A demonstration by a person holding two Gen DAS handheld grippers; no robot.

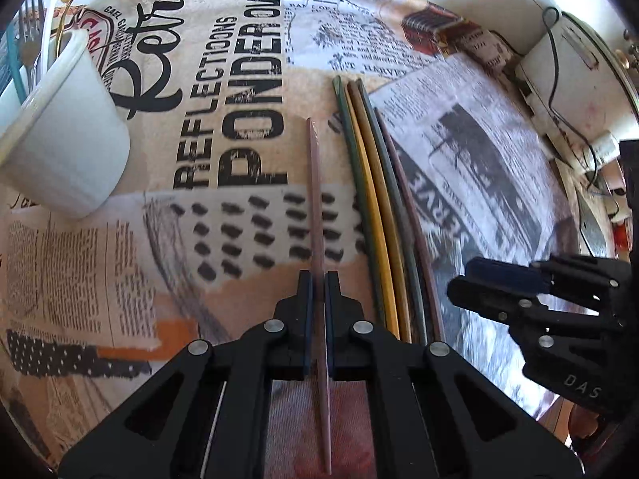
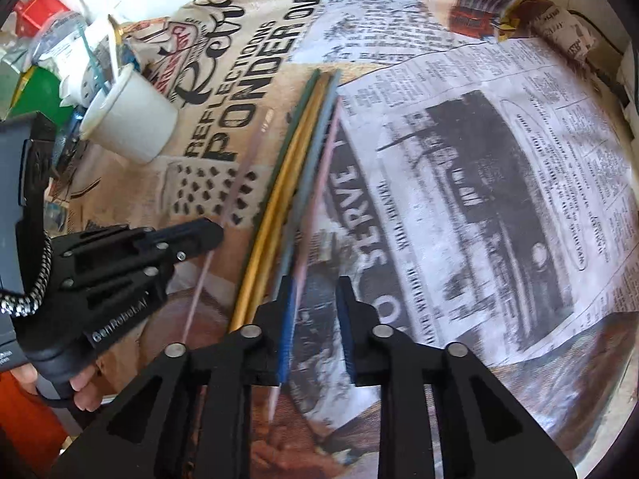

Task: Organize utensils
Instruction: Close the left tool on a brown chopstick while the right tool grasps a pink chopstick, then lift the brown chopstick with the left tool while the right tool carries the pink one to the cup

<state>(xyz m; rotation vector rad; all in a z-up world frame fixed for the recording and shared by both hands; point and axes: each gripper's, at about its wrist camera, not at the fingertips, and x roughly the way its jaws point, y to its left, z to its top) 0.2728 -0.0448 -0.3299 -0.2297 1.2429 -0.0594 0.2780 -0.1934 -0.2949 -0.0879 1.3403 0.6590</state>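
My left gripper [image 1: 318, 279] is clamped on a pink chopstick [image 1: 315, 199], lying apart from the chopstick bundle [image 1: 375, 215] on the printed tablecloth [image 1: 120, 263], white cup [image 1: 64, 147] far left. My right gripper [image 2: 317, 291] stands parted above the bundle's [image 2: 279, 199] near ends, grasping nothing.

On a printed tablecloth [image 1: 120, 263], a lone chopstick [image 1: 315, 199] lies between a cup [image 1: 68, 143] holding cutlery [image 1: 28, 36] on the left and a bundle of chopsticks [image 1: 375, 199] lying side by side on the right.
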